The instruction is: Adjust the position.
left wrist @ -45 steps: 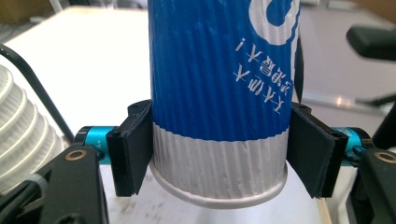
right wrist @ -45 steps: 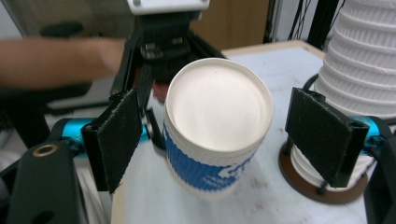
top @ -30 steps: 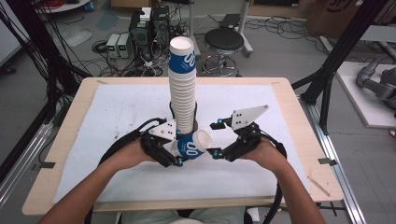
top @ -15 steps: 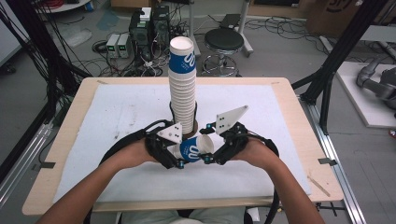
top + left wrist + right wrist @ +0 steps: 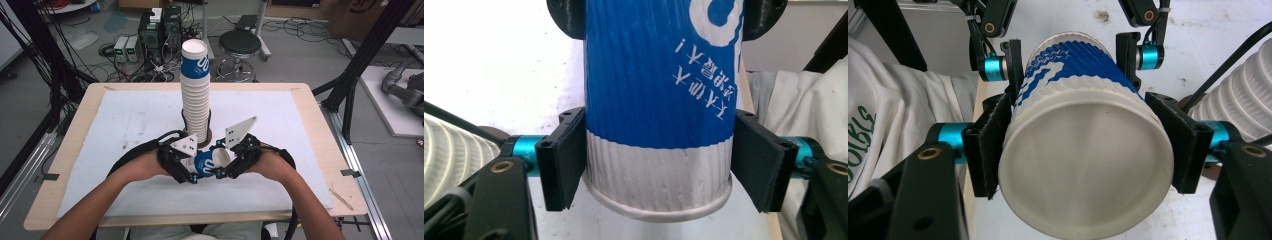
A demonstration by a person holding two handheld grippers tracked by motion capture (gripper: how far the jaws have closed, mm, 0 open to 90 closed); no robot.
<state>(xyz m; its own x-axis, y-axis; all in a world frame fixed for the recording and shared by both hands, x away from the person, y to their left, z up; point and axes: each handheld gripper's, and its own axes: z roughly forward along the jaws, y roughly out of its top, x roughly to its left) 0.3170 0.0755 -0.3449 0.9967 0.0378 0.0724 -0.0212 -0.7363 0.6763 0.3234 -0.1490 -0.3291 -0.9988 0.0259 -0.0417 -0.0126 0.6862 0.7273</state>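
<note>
High view: a blue-and-white paper cup (image 5: 209, 162) lies on its side above the near middle of the desk (image 5: 65, 165), held between the two claws. Just behind it stands a tall stack (image 5: 196, 95) of the same cups, upright on the white mat (image 5: 130, 115). The left claw (image 5: 192, 167) grips the cup's base end and the right claw (image 5: 226, 161) its open end. Both forearms come in from the near edge, hands turned inward toward each other. Beyond the desk: a stool (image 5: 240, 45), boxes of electronics, cables on the floor.

Left gripper view: the cup (image 5: 659, 100) runs lengthwise away from the camera, base nearest, blue band with white print above the white ribbed foot. Both pads (image 5: 566, 155) press on its sides; claw clamped on the cup, having just eased slightly wider. The stack (image 5: 454, 155) shows at left.

Right gripper view: the cup's (image 5: 1083, 175) open mouth faces the camera, empty inside. The right claw (image 5: 1083, 150) has just been closing, and its pads (image 5: 990, 145) now press on the rim at both sides. The left claw (image 5: 1073, 60) holds the far end. The stack (image 5: 1238, 100) sits at right.
</note>
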